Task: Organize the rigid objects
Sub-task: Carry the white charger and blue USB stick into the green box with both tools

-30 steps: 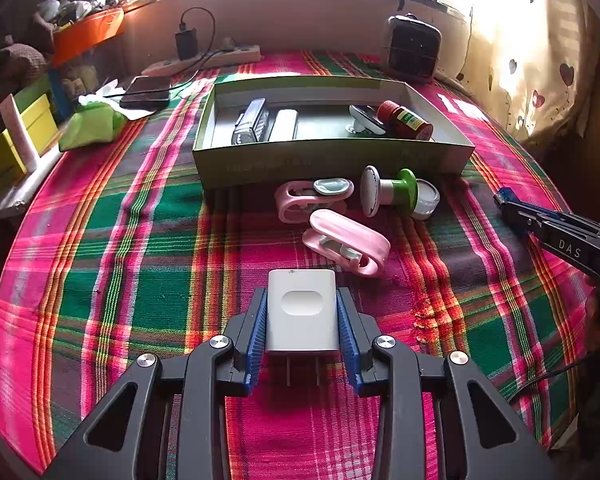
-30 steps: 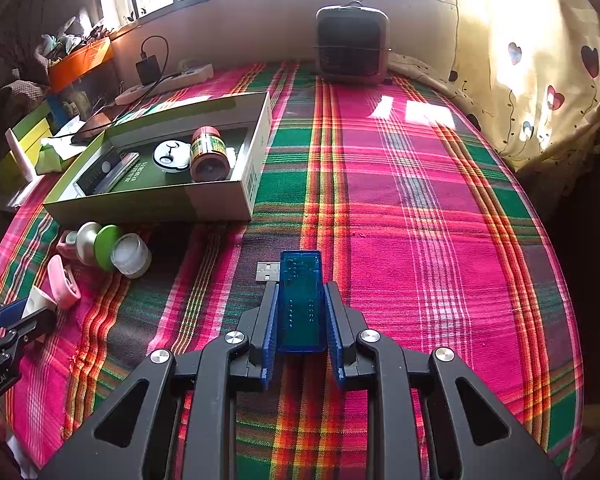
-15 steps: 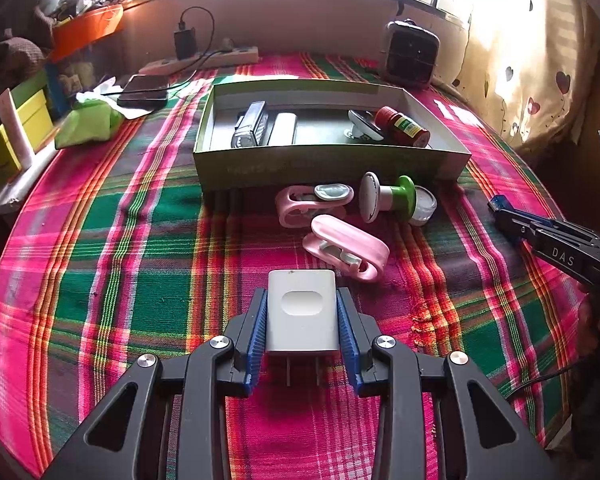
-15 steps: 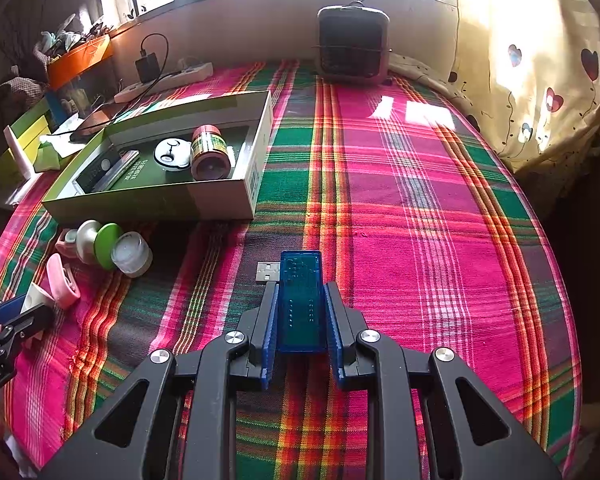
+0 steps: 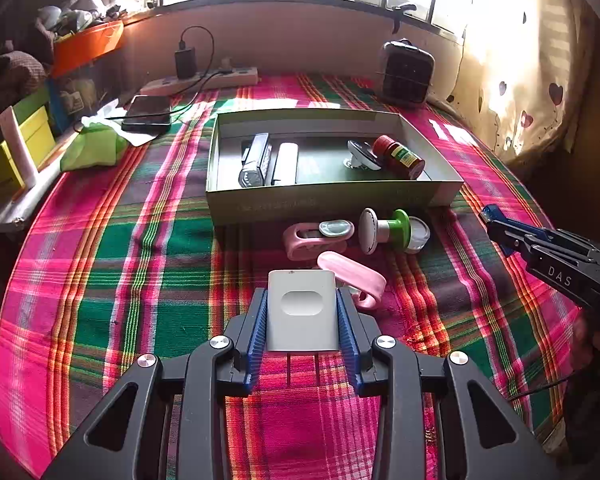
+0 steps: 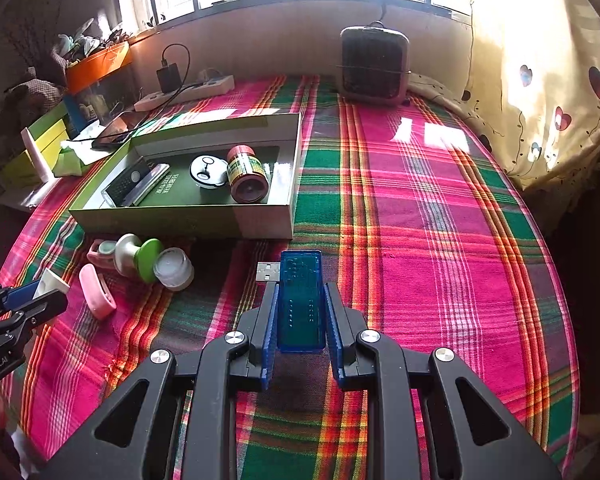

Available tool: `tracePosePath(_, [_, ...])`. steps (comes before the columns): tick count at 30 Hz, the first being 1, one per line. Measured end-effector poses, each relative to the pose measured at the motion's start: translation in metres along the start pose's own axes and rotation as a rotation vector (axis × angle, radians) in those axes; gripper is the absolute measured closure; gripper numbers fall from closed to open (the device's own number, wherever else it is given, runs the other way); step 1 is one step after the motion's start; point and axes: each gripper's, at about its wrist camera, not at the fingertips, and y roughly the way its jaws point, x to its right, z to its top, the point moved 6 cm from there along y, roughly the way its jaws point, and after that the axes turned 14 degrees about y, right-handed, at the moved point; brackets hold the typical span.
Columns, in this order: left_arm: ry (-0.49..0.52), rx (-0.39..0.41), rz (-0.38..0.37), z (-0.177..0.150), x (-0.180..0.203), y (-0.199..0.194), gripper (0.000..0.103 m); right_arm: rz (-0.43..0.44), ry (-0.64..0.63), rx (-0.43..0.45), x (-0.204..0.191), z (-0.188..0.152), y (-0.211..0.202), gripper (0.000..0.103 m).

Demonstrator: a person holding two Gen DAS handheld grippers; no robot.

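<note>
At lower centre of each wrist view a gripper is closed on one item: the left gripper (image 5: 302,312) clamps a white plug adapter (image 5: 302,310), the right gripper (image 6: 300,312) a blue USB stick (image 6: 301,300). Each should probably be carried level over the near wall of the green box (image 5: 328,202) at upper centre and lowered before release. Inside lie four items; outside, two pink clips (image 5: 352,276) and one green-collared stamp (image 5: 392,230).
</note>
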Motion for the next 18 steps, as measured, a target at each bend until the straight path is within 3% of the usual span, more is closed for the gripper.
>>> tracePosePath(18, [-0.007,0.067,-0.047,0.045,-0.028,0.000,0.071,0.046,-0.045,0.048,-0.038,0.028,-0.010,0.080])
